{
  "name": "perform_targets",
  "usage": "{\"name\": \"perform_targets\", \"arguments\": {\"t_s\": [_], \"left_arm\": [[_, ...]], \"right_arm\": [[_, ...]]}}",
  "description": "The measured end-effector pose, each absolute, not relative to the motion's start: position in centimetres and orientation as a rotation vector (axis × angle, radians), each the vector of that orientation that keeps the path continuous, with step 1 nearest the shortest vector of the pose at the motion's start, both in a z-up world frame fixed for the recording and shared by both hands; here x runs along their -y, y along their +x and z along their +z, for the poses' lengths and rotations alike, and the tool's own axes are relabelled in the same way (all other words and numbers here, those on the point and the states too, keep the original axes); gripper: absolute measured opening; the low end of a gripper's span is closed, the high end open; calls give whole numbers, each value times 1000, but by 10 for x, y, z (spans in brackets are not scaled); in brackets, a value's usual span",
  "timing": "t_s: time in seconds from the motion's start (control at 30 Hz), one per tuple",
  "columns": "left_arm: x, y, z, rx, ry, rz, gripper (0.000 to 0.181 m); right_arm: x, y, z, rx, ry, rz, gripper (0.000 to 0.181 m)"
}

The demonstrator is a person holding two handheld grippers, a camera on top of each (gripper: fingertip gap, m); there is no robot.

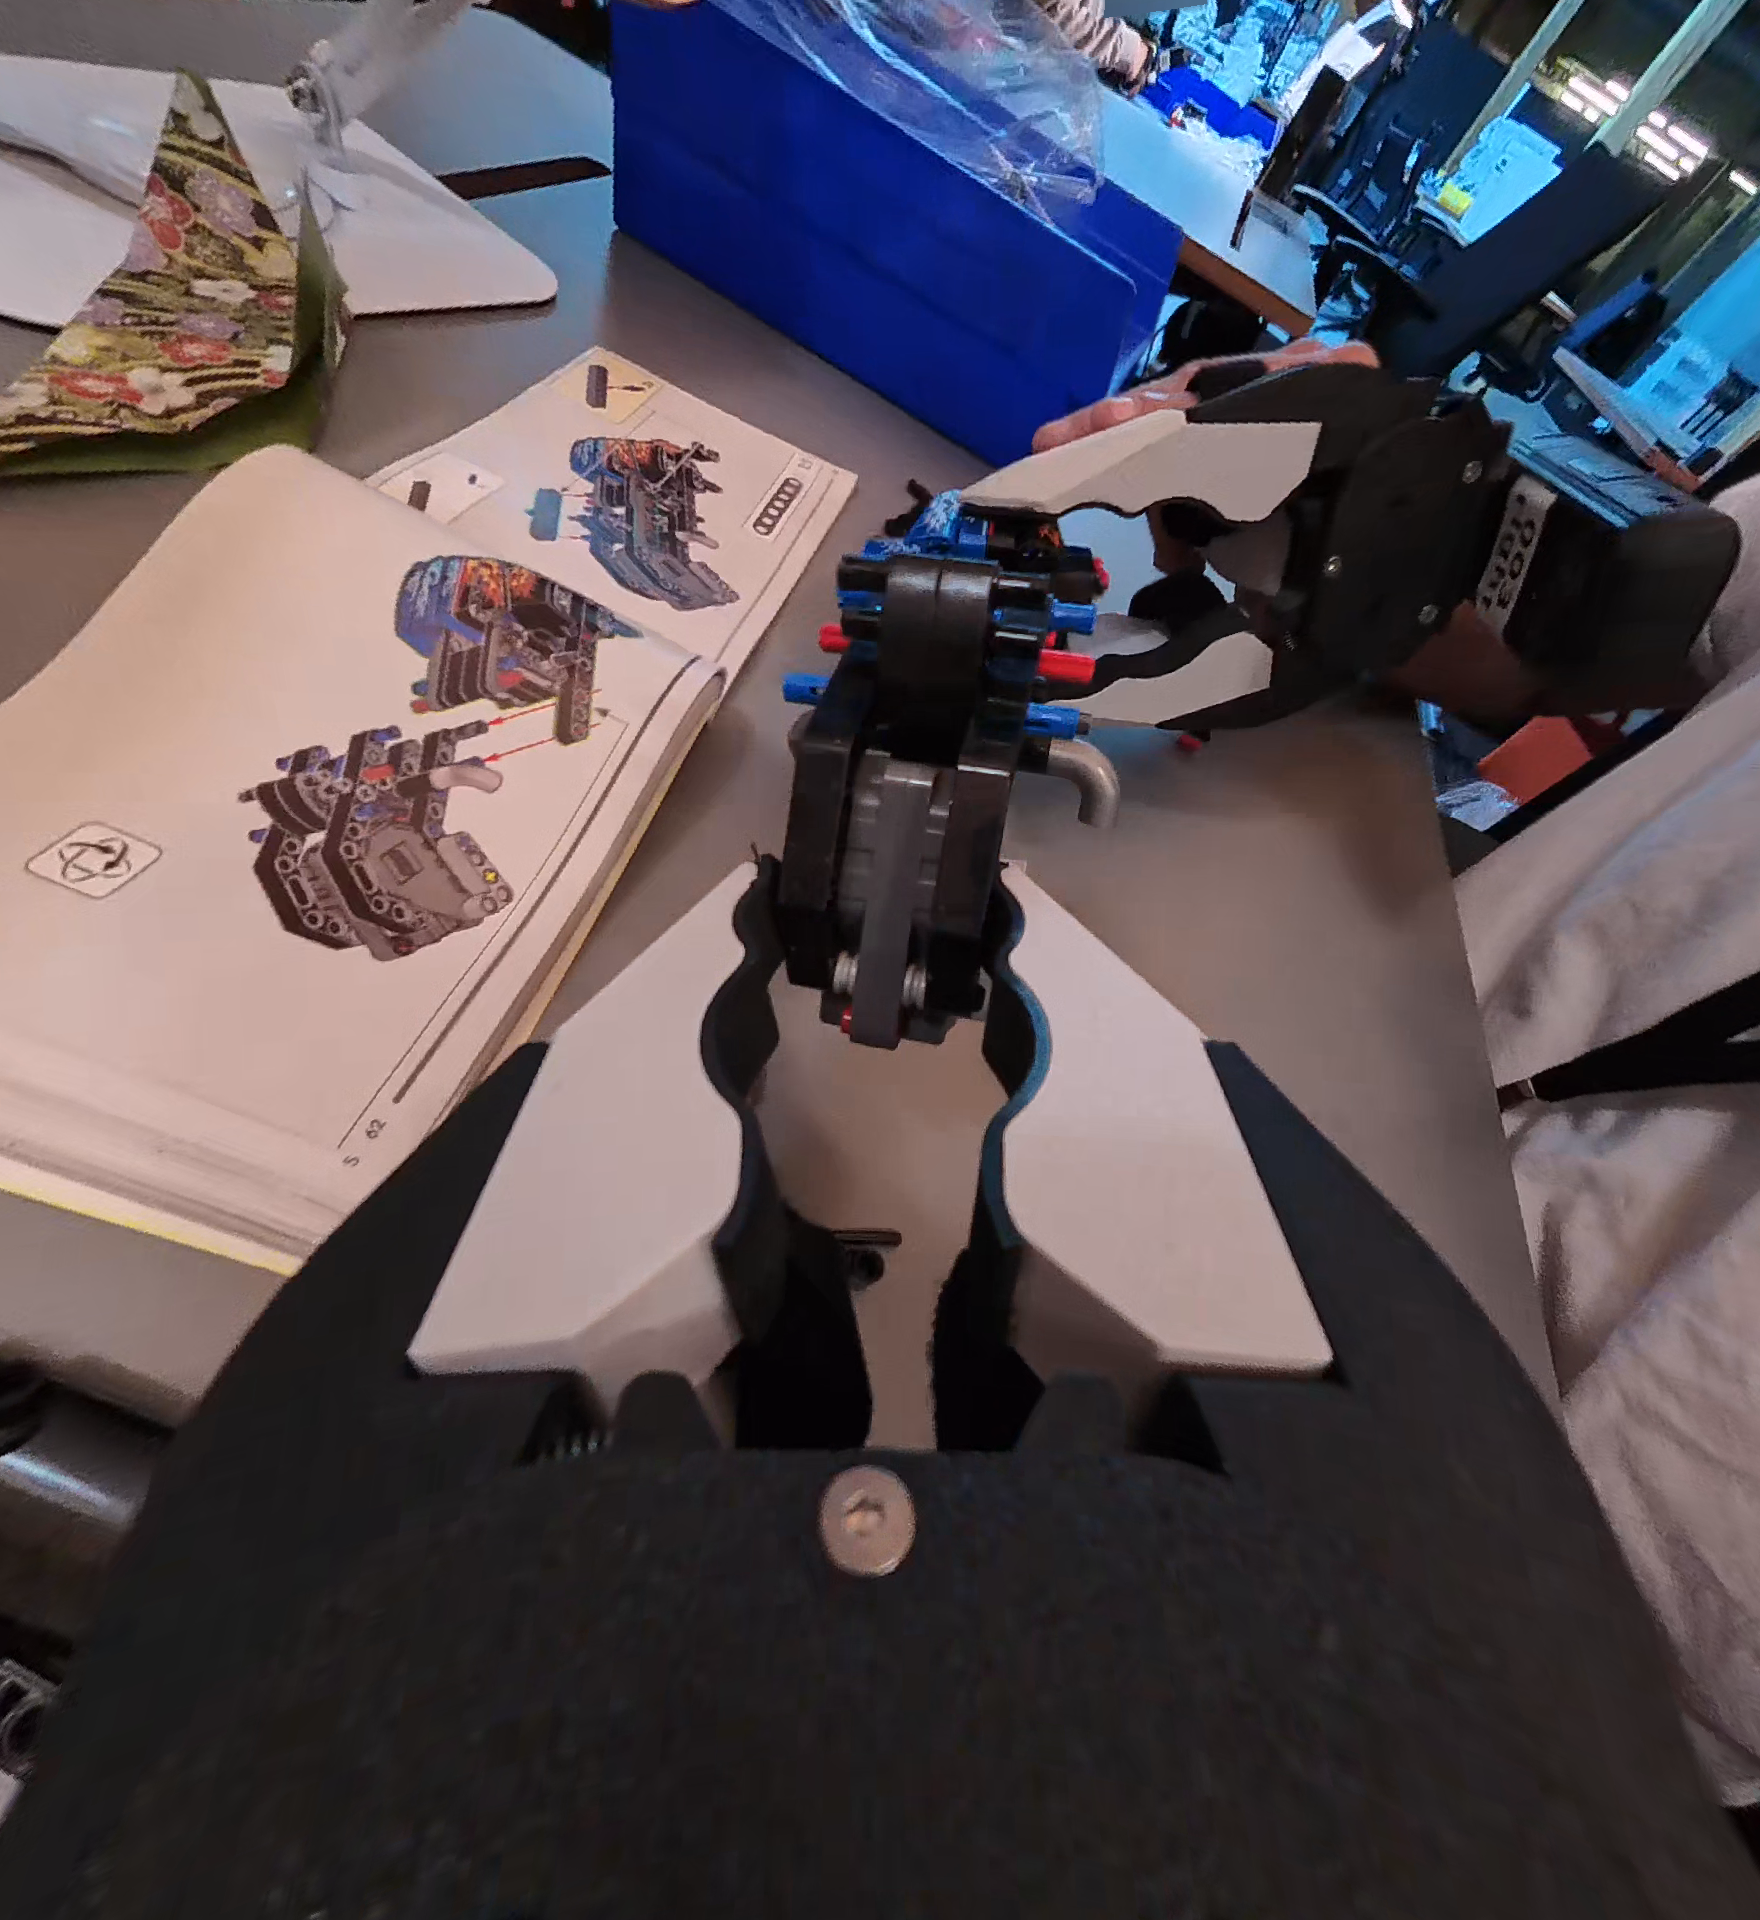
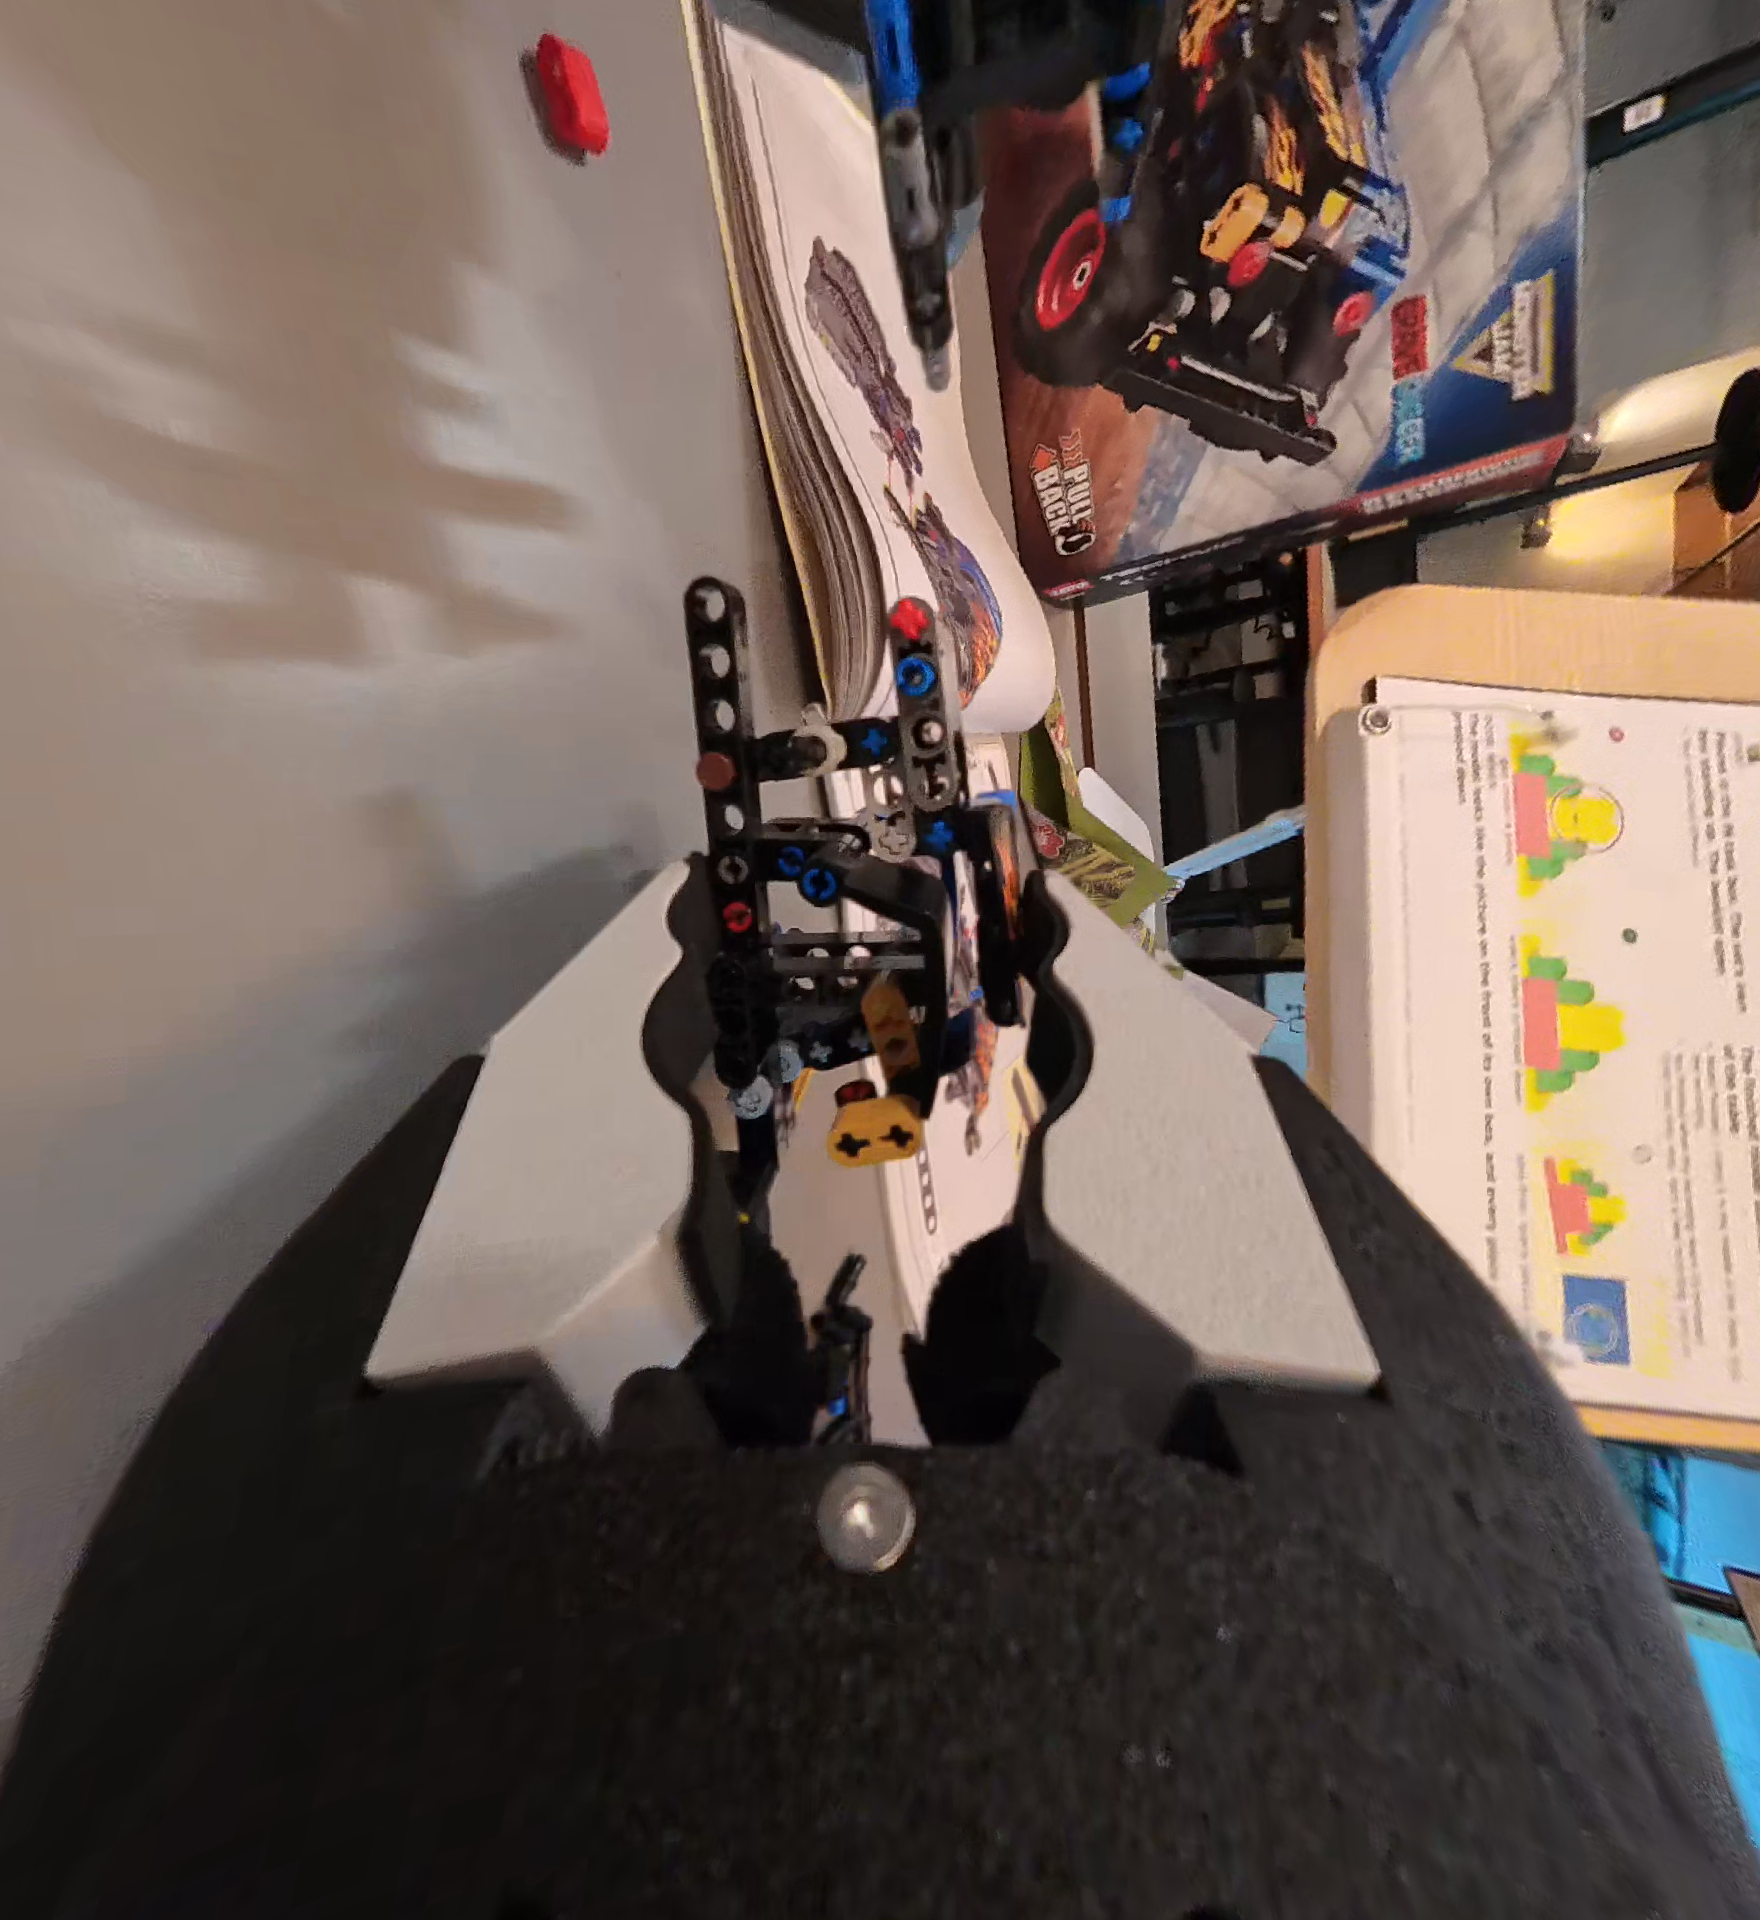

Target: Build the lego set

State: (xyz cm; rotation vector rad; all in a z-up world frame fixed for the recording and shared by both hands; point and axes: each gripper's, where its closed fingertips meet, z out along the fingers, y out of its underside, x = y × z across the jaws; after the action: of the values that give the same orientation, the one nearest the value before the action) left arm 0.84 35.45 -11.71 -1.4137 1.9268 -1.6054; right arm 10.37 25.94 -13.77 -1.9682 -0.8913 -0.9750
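A half-built lego model (image 1: 917, 748) of black, grey and blue beams with red and blue pins is held above the grey table (image 1: 1219, 935). My left gripper (image 1: 881, 904) is shut on its near grey and black end. My right gripper (image 1: 1052, 592) comes in from the right, one finger on top of the model's far end and one at its side. In the right wrist view the model (image 2: 834, 935) sits between the fingertips of my right gripper (image 2: 860, 894), which is shut on it. A yellow piece (image 2: 876, 1127) hangs at the model's near end.
An open instruction booklet (image 1: 336, 779) lies left of the model. A blue bin (image 1: 855, 239) stands behind it and patterned folded paper (image 1: 169, 291) lies at the far left. White cloth (image 1: 1686, 935) is on the right. The set's box (image 2: 1271, 291) and a loose red piece (image 2: 572, 94) show beyond. Across from one pair of fingers to the other is roughly 15 cm.
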Motion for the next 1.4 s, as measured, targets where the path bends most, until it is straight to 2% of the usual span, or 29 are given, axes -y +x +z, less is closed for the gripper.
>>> {"name": "perform_targets", "arguments": {"t_s": [0.23, 0.4, 0.6, 1.4], "left_arm": [[-355, 19, -132, -1827, -1577, -1707, 34], [-343, 18, -124, -1858, -1485, -1650, 34], [-349, 18, -135, -1913, -1450, -1376, 34], [-334, 21, -151, -1890, -1569, -1369, 34]], "right_arm": [[-270, 98, -147, 820, -1983, -908, 58], [-269, 86, -147, 847, -1964, -892, 58], [-269, 91, -145, 824, -1953, -906, 58], [-279, 84, -138, 837, -1900, -968, 58]]}}
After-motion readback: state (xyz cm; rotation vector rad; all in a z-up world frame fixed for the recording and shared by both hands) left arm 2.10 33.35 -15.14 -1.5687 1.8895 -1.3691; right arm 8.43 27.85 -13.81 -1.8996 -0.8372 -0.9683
